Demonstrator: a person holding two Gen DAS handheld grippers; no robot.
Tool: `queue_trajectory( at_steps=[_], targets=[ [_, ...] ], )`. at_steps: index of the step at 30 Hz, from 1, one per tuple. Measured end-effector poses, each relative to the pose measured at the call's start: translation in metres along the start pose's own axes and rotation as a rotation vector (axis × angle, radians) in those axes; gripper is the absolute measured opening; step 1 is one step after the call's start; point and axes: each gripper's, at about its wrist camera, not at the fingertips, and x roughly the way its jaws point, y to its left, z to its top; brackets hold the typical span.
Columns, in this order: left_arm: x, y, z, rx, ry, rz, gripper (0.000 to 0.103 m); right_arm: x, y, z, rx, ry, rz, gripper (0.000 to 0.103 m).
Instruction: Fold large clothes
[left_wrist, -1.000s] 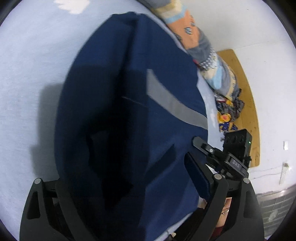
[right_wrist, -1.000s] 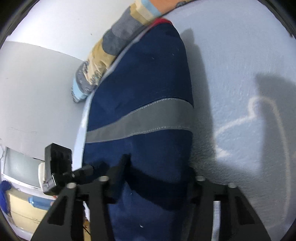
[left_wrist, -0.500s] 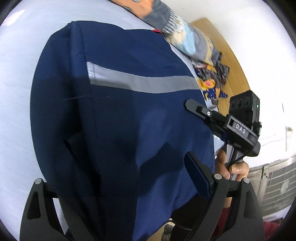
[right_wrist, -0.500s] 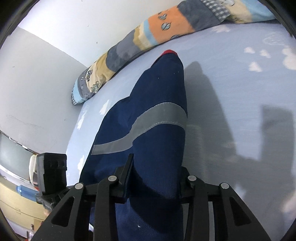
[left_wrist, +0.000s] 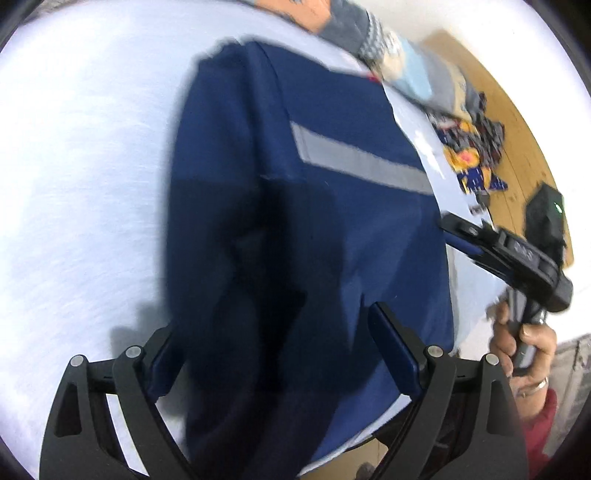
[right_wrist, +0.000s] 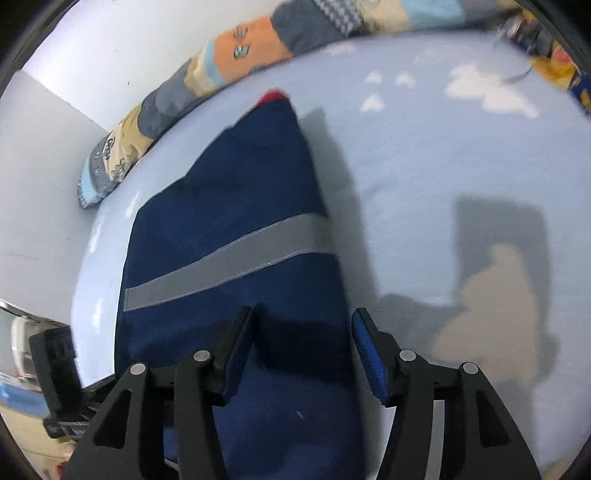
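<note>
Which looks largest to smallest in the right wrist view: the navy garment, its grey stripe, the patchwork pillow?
1. navy garment
2. and 3. patchwork pillow and grey stripe look about alike; the pillow lies farther off, so I cannot rank them.

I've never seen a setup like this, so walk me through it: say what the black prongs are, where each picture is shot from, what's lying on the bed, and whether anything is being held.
No robot here: a person carries a hand-held two-finger gripper in each hand, each with a fisheye camera looking along its fingers. The black prongs at the bottom are those fingers. One picture looks out from the left gripper, the other from the right gripper. The left view also shows the right gripper and the hand gripping it. On the pale blue bedsheet lies a folded navy garment with a grey stripe; a patchwork quilt runs along the wall. The right jaws have just been opening. Both stand apart over the cloth, so nothing is held.
</note>
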Motion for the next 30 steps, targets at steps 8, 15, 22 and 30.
queue_trajectory(
  at_steps=[8,15,22,30],
  targets=[
    [-0.035,-0.048,-0.046,0.282,-0.264,0.269,0.092,-0.054,0.036,-0.066,-0.213,-0.157,-0.034,0.02],
    [0.023,-0.024,-0.047,0.298,-0.187,0.425,0.094,-0.005,0.037,-0.099,-0.221,-0.014,-0.141,0.02],
    [-0.013,-0.035,-0.059,0.252,-0.293,0.458,0.094,-0.026,0.032,-0.105,-0.172,-0.09,-0.101,0.024],
    [-0.087,-0.071,-0.117,0.325,-0.574,0.451,0.103,-0.102,0.041,-0.159,-0.24,-0.346,-0.164,0.041]
  ],
)
